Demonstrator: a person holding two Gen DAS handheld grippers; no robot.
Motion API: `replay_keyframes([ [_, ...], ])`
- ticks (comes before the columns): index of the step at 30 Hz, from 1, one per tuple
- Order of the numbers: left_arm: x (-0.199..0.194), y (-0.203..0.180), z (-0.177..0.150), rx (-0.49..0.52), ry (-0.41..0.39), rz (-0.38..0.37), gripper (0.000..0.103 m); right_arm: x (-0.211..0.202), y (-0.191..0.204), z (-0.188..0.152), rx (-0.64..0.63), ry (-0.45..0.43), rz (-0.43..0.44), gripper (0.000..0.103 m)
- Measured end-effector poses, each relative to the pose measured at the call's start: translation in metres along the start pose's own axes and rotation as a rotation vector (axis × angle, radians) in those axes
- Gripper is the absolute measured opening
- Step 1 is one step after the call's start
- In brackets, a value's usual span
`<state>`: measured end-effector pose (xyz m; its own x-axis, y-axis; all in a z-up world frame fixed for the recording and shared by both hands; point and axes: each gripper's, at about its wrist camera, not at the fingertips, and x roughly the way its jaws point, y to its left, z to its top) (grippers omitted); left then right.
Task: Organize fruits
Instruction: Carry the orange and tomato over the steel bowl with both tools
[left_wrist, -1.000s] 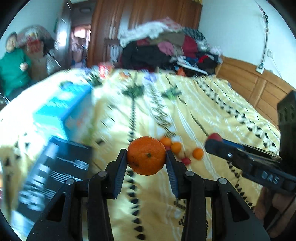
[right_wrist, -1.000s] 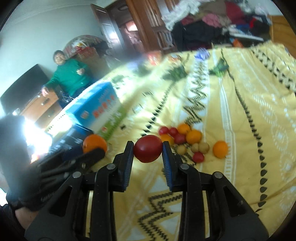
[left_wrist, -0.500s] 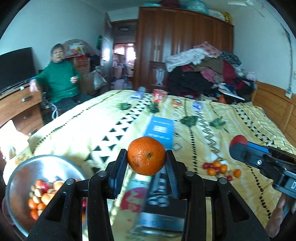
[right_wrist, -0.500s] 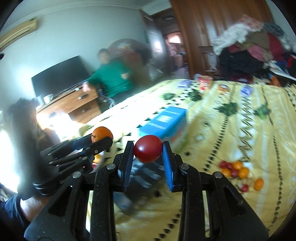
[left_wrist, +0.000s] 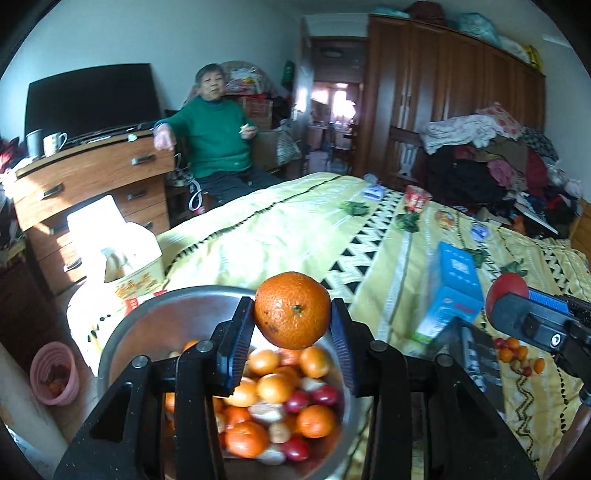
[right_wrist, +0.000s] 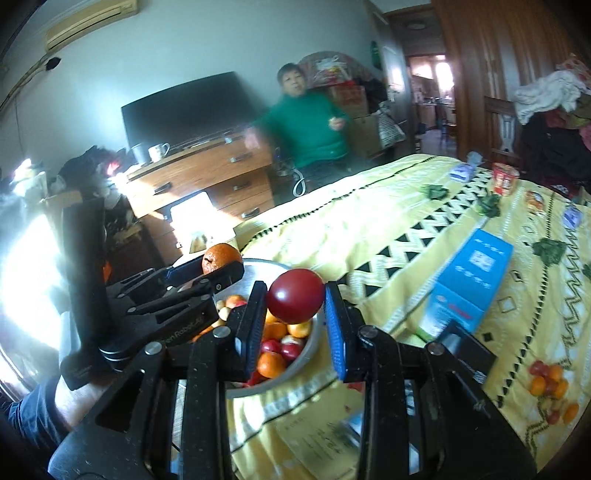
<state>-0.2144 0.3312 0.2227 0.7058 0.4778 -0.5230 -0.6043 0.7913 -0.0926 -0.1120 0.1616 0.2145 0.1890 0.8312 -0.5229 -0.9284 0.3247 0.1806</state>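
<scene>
Left wrist view: left gripper (left_wrist: 291, 325) clamped on an orange (left_wrist: 291, 310), poised above the near rim of the steel bowl (left_wrist: 147, 321), which is heaped with fruit. Right wrist view: right gripper (right_wrist: 295, 314) clamped on a red fruit (right_wrist: 295, 301) over the bowl's right edge. Bedspread (right_wrist: 369, 236) beyond lies open; blue box (right_wrist: 469, 284) and loose fruit pile (right_wrist: 550, 384) sit well apart to the right.

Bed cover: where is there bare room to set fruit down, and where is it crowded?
Bare: the yellow stretch between the steel bowl and the blue box. Crowded: the heaped bowl and the loose fruit cluster beside the black box.
</scene>
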Motion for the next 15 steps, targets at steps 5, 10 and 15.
replay_keyframes([
  [5, 0.014, 0.035, -0.009, -0.039, 0.035, 0.039, 0.042, 0.038, 0.019, 0.002, -0.011, 0.053, 0.040, 0.031],
  [10, 0.026, 0.055, -0.017, -0.065, 0.061, 0.057, 0.042, 0.067, 0.032, 0.000, -0.022, 0.105, 0.057, 0.031],
  [15, 0.034, 0.066, -0.022, -0.084, 0.081, 0.062, 0.042, 0.085, 0.040, -0.004, -0.026, 0.146, 0.050, 0.031],
])
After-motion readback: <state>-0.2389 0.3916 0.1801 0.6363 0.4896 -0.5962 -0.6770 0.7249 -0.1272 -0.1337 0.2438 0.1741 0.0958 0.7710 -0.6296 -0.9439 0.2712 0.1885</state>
